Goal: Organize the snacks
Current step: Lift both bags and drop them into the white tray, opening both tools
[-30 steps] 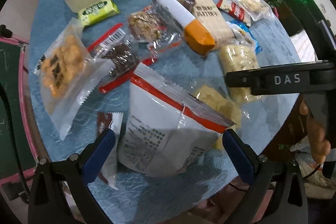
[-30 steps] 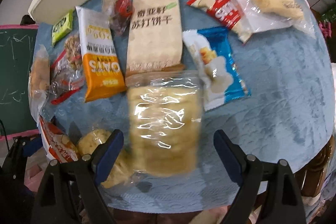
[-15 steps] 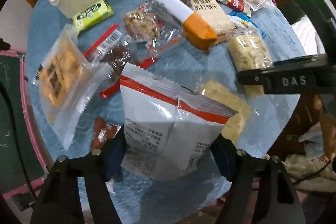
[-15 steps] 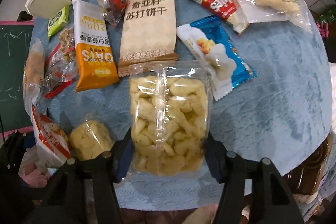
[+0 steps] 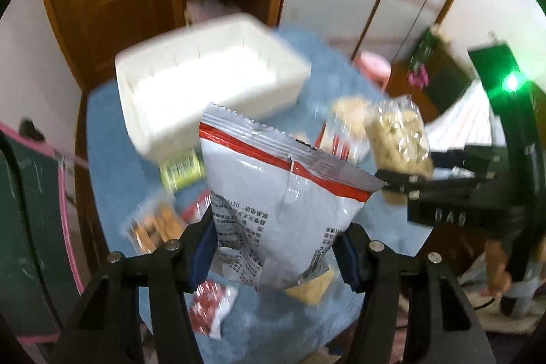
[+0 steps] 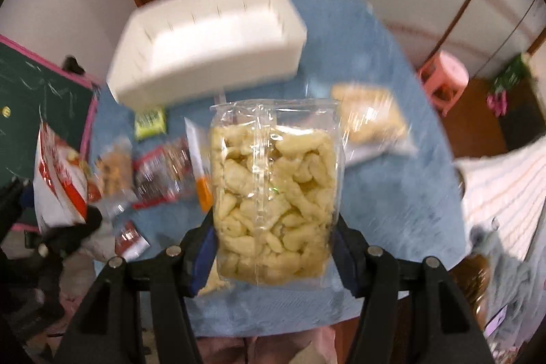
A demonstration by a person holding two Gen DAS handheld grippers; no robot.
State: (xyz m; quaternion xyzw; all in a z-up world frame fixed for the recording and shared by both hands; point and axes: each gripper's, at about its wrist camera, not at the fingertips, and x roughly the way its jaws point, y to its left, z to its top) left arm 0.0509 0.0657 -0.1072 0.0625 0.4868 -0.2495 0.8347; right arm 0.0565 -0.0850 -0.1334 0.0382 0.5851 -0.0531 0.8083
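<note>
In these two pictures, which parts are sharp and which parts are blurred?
Left wrist view: the white-and-red bag in the left gripper is sharp; the white bin and table snacks are smeared. Right wrist view: the clear bag of puffs in the right gripper is sharp; the background is motion-blurred, with fisheye bending at the edges.

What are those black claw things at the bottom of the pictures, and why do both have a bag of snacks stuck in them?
They are grabbers that a person holds, one in each hand. Each carries a small camera looking along its two fingers, so each picture shows one grabber from behind.

The left gripper squeezes a white snack bag with a red stripe. The right gripper squeezes a clear bag of pale puffs. Both bags are lifted above the round table with the blue cloth.

More snack packets lie on the cloth, blurry because the cameras are moving. The white bin at the back looks empty, probably waiting for snacks.
</note>
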